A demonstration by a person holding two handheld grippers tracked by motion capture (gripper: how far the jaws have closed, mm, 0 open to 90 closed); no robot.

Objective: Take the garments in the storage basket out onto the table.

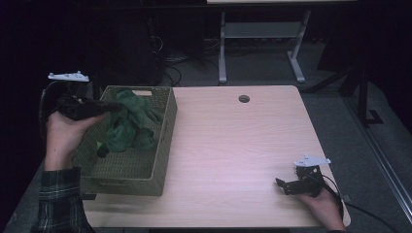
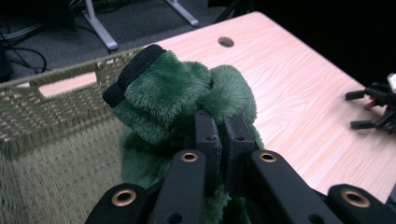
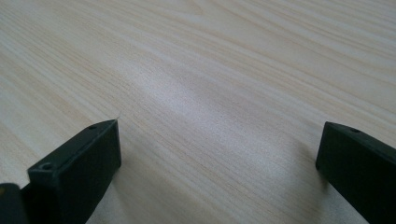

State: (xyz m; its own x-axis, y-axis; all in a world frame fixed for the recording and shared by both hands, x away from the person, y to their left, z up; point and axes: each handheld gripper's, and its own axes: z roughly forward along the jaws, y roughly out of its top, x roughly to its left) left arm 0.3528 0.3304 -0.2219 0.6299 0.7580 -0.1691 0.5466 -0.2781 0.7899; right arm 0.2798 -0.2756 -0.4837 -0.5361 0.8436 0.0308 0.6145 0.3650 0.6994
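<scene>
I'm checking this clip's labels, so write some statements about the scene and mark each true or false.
1. The left tool is shut on the green plush glove. True.
2. The right tool holds a glove. False: its jaws stand open over the bare wooden table, nothing between them.
3. The woven basket sits at the table's left side in the high view. True.
4. The glove has a white cuff. False: the cuff is black.
5. The basket lies tipped on its side. False: it stands upright.
</scene>
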